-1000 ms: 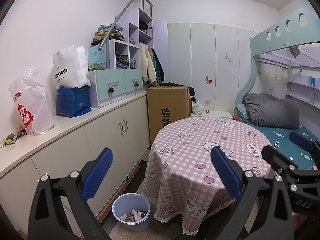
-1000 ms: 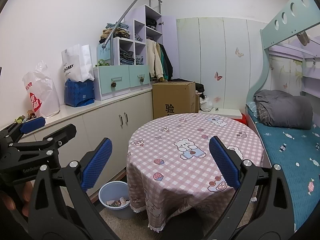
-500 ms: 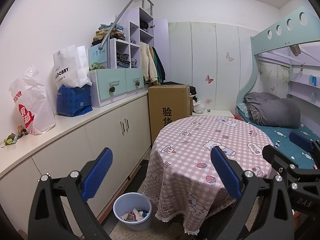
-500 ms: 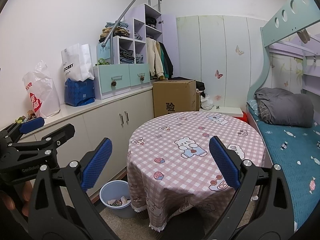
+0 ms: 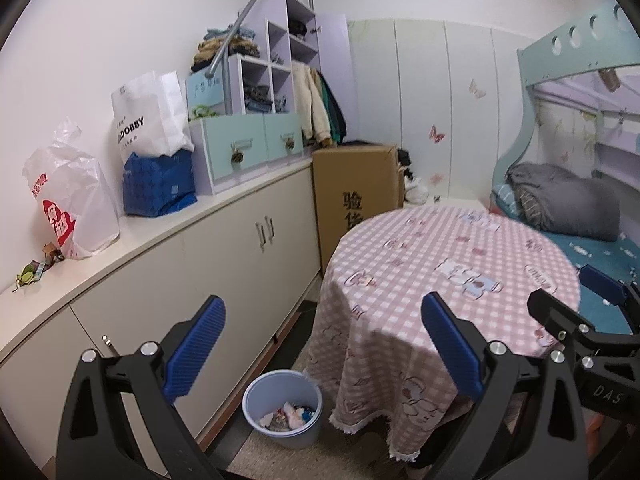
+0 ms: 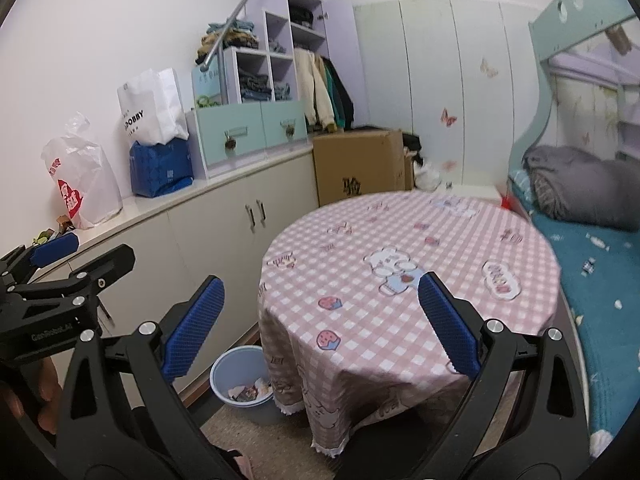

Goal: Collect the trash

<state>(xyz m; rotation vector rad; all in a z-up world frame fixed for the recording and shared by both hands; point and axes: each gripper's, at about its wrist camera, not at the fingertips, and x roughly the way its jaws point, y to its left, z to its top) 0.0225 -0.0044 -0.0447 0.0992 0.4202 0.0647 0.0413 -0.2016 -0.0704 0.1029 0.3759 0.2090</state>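
Both grippers, left gripper (image 5: 320, 348) and right gripper (image 6: 320, 324), are held spread and empty. Light, crumpled trash (image 5: 289, 418) is seen in the bin (image 5: 256, 412) below the left fingers; its stiff rim would be gripped.

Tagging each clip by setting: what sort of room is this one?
Most likely a child's bedroom: a bunk bed with a folded grey blanket, butterfly-stickered wardrobe doors, and clothes stacked in open cubby shelves.
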